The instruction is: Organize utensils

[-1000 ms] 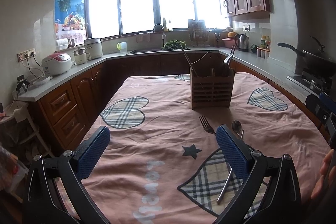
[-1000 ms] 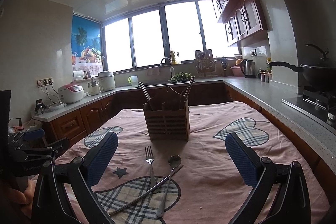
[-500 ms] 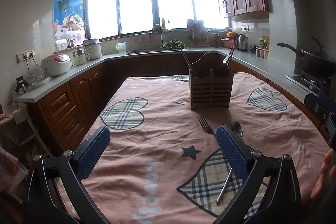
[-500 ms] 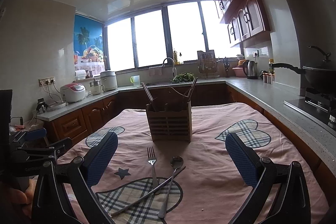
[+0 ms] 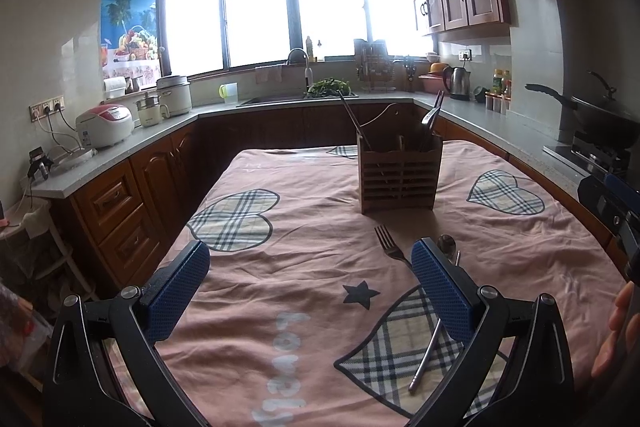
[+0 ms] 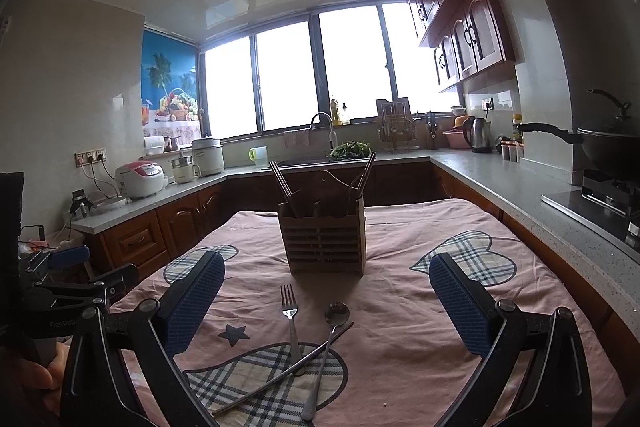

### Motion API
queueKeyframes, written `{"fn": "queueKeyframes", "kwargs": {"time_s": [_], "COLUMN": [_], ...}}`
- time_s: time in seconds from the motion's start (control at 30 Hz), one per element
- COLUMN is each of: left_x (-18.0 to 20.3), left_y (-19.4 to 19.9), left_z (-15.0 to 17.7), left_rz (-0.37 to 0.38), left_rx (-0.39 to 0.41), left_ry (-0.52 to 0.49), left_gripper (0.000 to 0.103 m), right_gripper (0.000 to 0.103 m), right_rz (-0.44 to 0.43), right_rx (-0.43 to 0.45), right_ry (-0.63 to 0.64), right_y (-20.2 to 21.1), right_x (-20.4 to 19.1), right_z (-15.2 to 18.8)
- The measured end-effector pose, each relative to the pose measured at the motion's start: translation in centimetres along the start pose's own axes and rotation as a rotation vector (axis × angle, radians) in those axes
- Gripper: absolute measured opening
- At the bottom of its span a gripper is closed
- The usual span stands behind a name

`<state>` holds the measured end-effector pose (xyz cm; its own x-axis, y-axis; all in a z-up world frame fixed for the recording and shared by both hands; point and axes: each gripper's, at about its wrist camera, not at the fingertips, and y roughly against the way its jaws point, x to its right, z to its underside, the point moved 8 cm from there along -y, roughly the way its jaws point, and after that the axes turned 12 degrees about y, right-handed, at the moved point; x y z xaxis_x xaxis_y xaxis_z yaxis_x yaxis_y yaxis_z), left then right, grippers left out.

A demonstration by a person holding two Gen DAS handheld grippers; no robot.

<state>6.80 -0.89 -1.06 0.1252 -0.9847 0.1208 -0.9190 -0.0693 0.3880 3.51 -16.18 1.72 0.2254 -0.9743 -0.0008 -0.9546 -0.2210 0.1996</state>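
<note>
A wooden slatted utensil holder [image 6: 325, 242] stands upright mid-table with chopsticks and utensils in it; it also shows in the left wrist view [image 5: 399, 178]. A metal fork [image 6: 291, 323], a spoon [image 6: 327, 343] and a chopstick [image 6: 285, 374] lie crossed on the pink cloth in front of it. My right gripper [image 6: 326, 297] is open and empty, held above these utensils. My left gripper [image 5: 310, 285] is open and empty; its right finger hides part of the fork [image 5: 390, 245] and spoon [image 5: 446, 243].
The pink tablecloth [image 6: 400, 347] with plaid hearts covers the table. Kitchen counters [image 6: 500, 183] run along the left, back and right. A wok [image 6: 608, 143] sits on the stove at right. The left gripper's body [image 6: 60, 291] shows at the right view's left edge.
Both views have tilted slightly upward and the utensil holder sits a little lower in frame. Both grippers stay open and nothing on the table has moved.
</note>
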Motion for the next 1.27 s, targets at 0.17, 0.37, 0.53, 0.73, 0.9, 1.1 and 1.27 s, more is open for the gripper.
{"fn": "queueKeyframes", "kwargs": {"time_s": [0.17,0.37,0.53,0.73,0.9,1.1,1.27], "left_x": [-0.1,-0.1,0.2,0.4,0.4,0.5,0.7], "left_y": [-0.1,-0.5,-0.8,-1.0,-1.2,-1.3,-1.3], "left_z": [0.0,0.0,0.0,-0.2,-0.3,-0.3,-0.3], "left_rz": [0.004,0.011,0.02,0.028,0.032,0.039,0.051], "left_rx": [-0.002,-0.009,-0.012,-0.009,-0.009,-0.012,-0.014], "left_ry": [0.0,0.0,-0.002,0.0,0.001,0.003,0.009], "left_gripper": [0.103,0.103,0.103,0.103,0.103,0.103,0.103], "right_gripper": [0.103,0.103,0.103,0.103,0.103,0.103,0.103], "right_rz": [0.0,0.002,0.006,0.008,0.007,0.006,0.004], "right_rx": [-0.001,-0.007,-0.011,-0.012,-0.014,-0.02,-0.033], "right_ry": [-0.001,-0.005,-0.01,-0.01,-0.011,-0.011,-0.009], "right_y": [0.0,-0.3,-0.6,-0.8,-0.8,-1.2,-1.8], "right_x": [0.1,0.4,0.6,0.7,0.7,0.7,0.7], "right_z": [-0.1,-0.2,-0.1,0.0,0.0,0.2,0.7]}}
